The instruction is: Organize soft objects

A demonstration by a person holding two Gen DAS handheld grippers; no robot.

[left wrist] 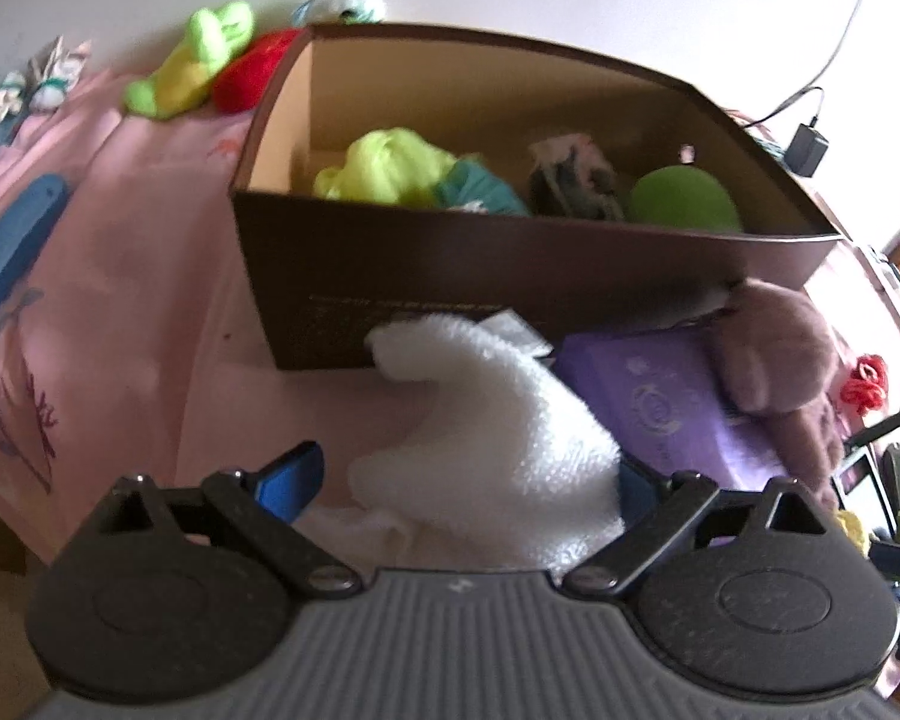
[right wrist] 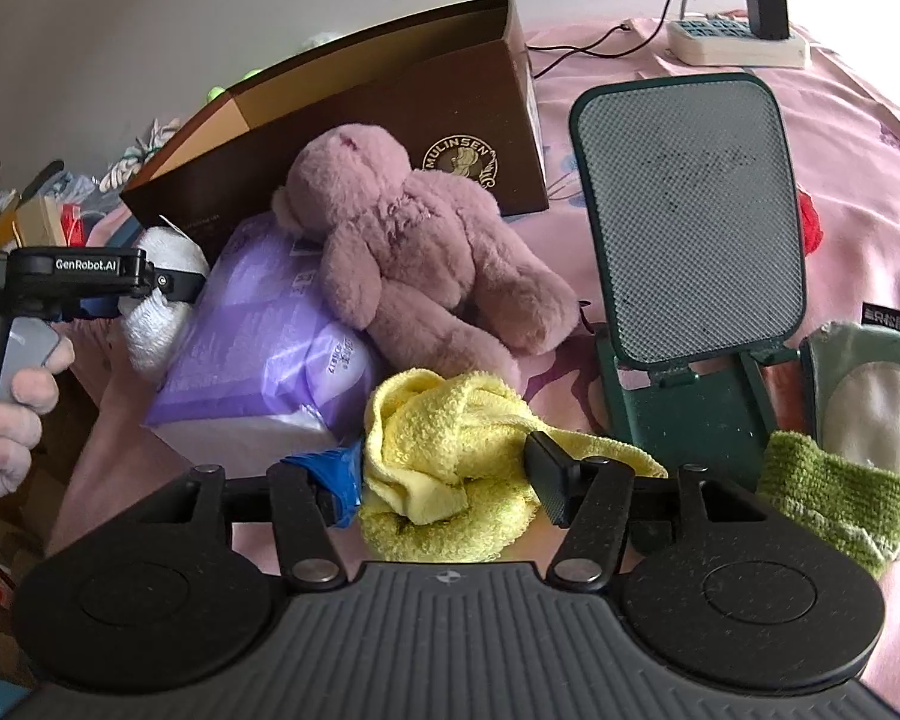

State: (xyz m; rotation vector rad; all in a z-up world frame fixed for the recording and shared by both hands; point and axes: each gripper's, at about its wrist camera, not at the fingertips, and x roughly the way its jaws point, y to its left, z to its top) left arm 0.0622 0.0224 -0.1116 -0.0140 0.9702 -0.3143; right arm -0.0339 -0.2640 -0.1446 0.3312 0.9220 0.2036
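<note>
So here's where we're at, going left to right. Far left on the pink bed cover there's still a neon green plush and a red plush lying just outside the brown box, so those aren't sorted yet. Inside the box we've already got a few soft things: a neon yellow-green cloth, something teal, a greyish bundle and a green ball. By our guess that's under halfway.

Our left tool has its jaws spread wide around the white towel, which lies on the bed right against the near wall of the box; the pads don't look pressed into it yet. Right of that, the purple pack and the pink teddy bear leaning on it still wait outside.

Our right tool sits with its jaws on either side of the yellow towel, partly apart, not really squeezing. A green knit piece at far right is left too.
</note>
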